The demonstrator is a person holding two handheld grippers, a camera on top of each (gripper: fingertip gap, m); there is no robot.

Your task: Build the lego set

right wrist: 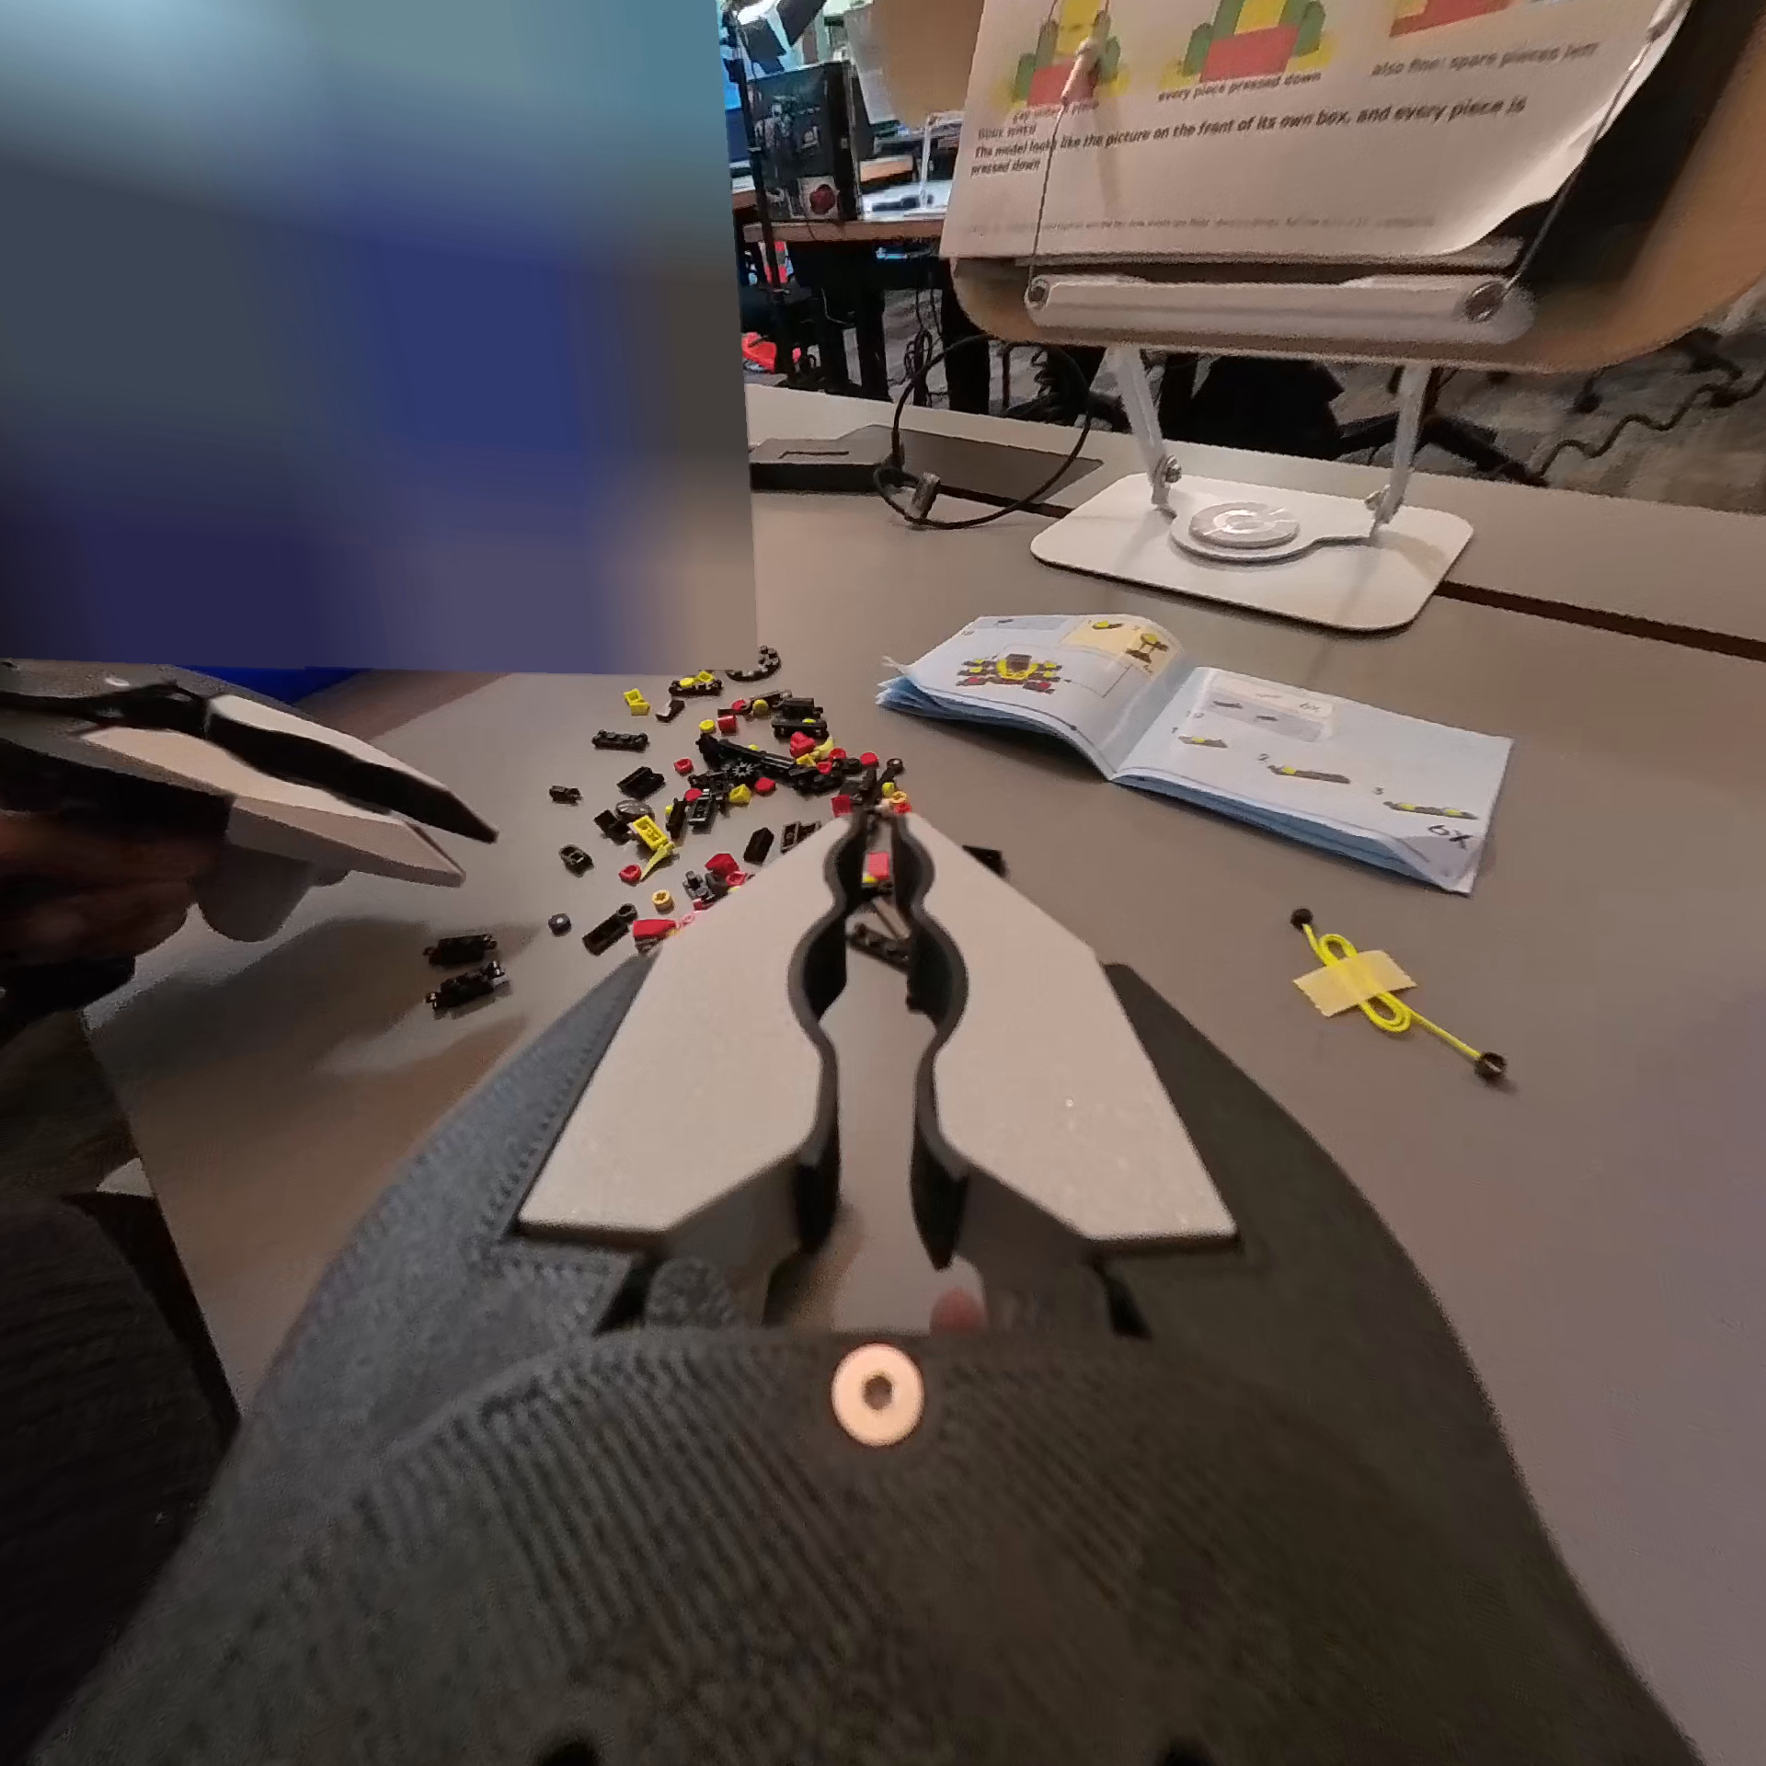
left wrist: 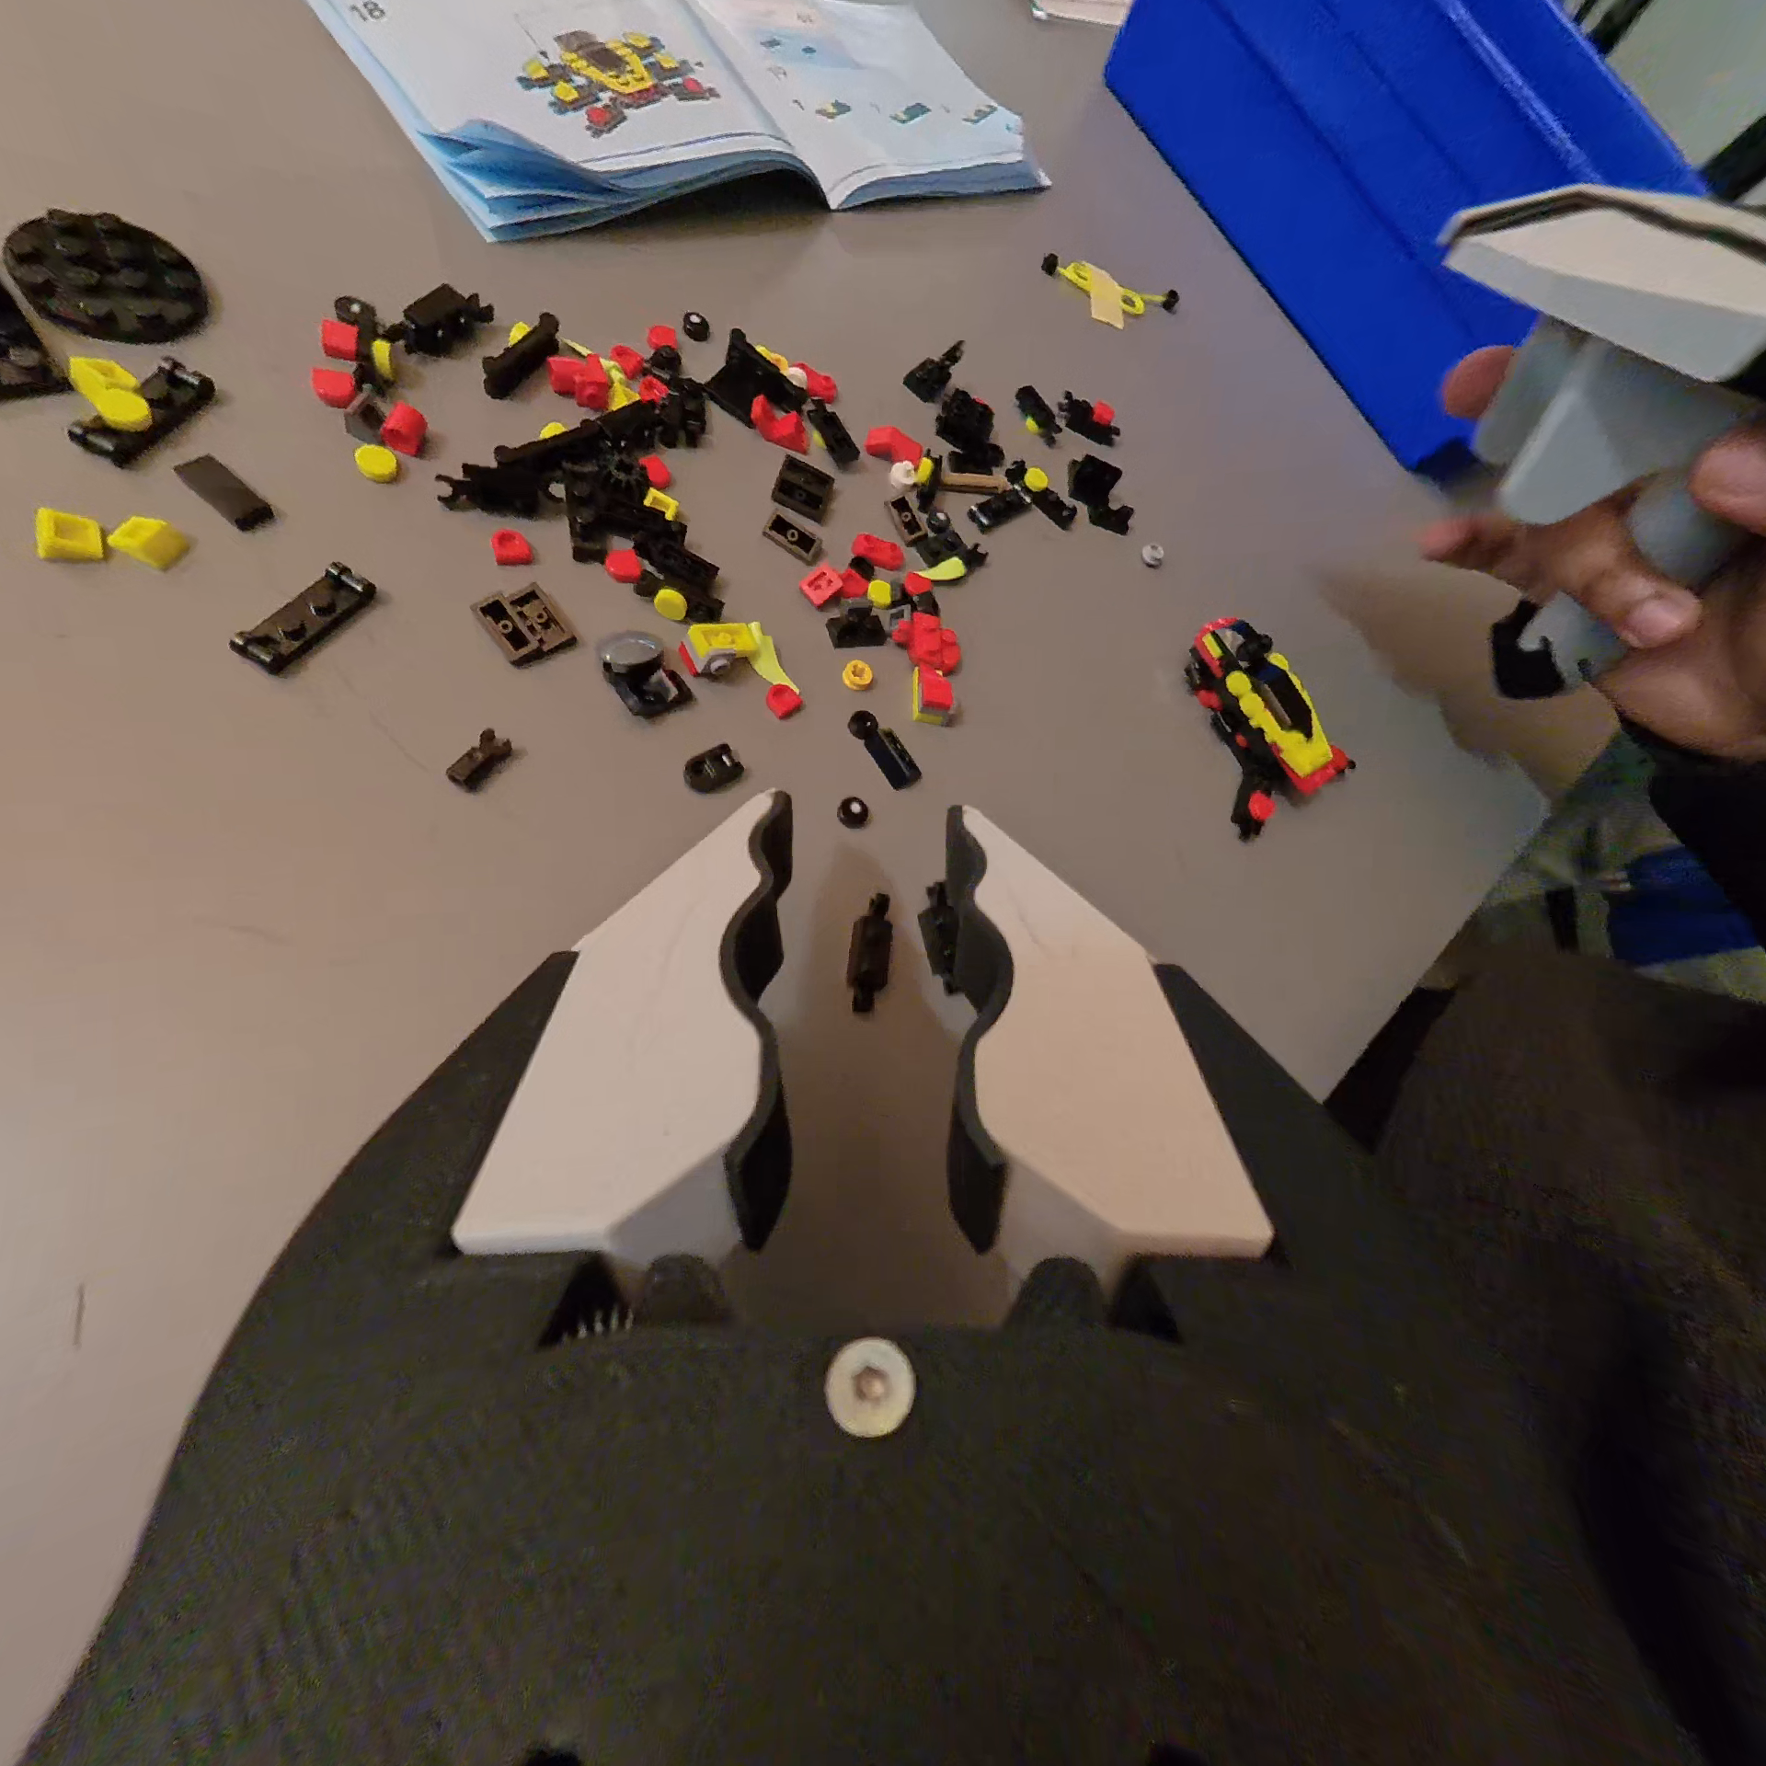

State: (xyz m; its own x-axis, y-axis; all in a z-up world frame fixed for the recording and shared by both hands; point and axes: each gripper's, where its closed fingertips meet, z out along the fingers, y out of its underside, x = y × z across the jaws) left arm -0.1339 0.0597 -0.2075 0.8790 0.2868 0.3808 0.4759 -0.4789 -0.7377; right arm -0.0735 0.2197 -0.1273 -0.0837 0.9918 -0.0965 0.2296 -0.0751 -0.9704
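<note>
Hovering over the table (left wrist: 191,956) near the brick pile (left wrist: 669,459), my left gripper (left wrist: 868,807) is spread above two black pieces (left wrist: 870,946); pieces this small would skid if touched off-centre. My right gripper (right wrist: 874,824) is pressed together near the model (left wrist: 1261,717); I cannot tell if it pinches anything.

Grey worktop (left wrist: 191,956) carried a scatter of small black, red and yellow building bricks (left wrist: 669,497). An open blue instruction booklet (left wrist: 688,105) lay beyond them, with a blue plastic bin (left wrist: 1357,191) beside it. A part-built yellow, red and black brick model (left wrist: 1266,712) sat apart from the scatter. A taped yellow-green cord (right wrist: 1376,994) and white stand base (right wrist: 1252,545) rested farther off.
</note>
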